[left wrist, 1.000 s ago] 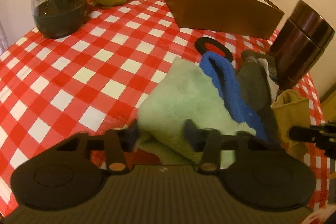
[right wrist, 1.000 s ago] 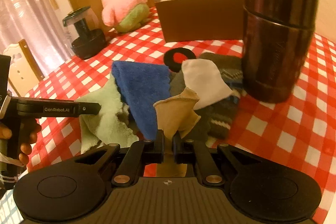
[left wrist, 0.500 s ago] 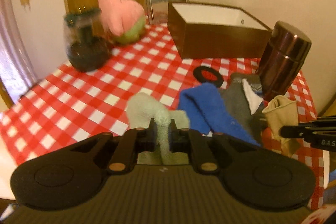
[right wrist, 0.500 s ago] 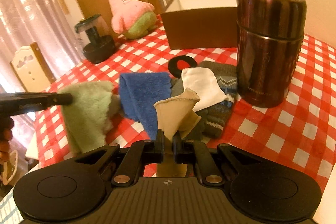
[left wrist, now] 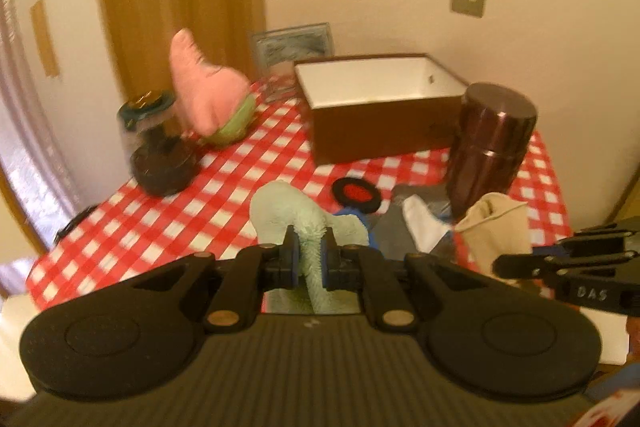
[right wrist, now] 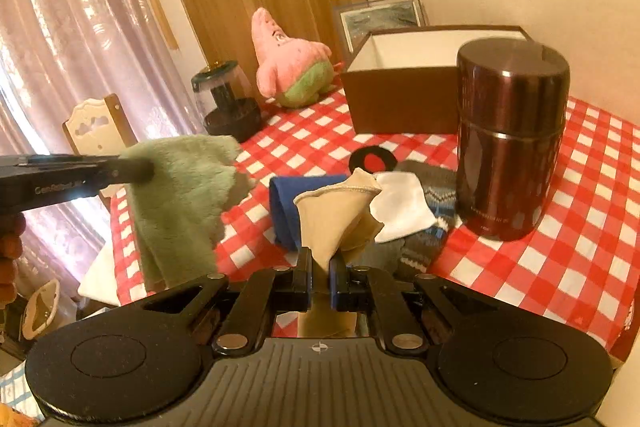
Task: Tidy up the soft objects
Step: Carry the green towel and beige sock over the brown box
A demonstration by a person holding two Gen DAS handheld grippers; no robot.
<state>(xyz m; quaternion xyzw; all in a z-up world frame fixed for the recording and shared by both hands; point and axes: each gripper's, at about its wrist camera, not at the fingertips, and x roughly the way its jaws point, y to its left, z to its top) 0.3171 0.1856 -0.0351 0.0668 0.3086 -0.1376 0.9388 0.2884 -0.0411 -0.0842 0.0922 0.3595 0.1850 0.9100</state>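
My left gripper (left wrist: 309, 255) is shut on a pale green fluffy cloth (left wrist: 296, 215), lifted off the red-checked table (left wrist: 168, 223); in the right wrist view that green cloth (right wrist: 180, 195) hangs from the left gripper (right wrist: 138, 169) at the left. My right gripper (right wrist: 320, 277) is shut on a beige cloth (right wrist: 334, 215), raised above the pile; the beige cloth (left wrist: 494, 231) also shows beside the right gripper (left wrist: 500, 267) in the left wrist view. On the table lie a blue cloth (right wrist: 286, 211), a white cloth (right wrist: 404, 205) and a grey patterned sock (right wrist: 434, 187).
An open brown box (left wrist: 384, 131) with a white inside stands at the back. A dark metal canister (right wrist: 510, 143) is right of the pile. A pink plush toy (right wrist: 290, 61), a glass jar (right wrist: 226, 101), a black-and-red disc (right wrist: 372, 159) and a chair (right wrist: 98, 125) are around.
The left gripper closed on the green cloth and lifted it off the table. The right gripper rose with the beige cloth still pinched. Both views now look from higher up.
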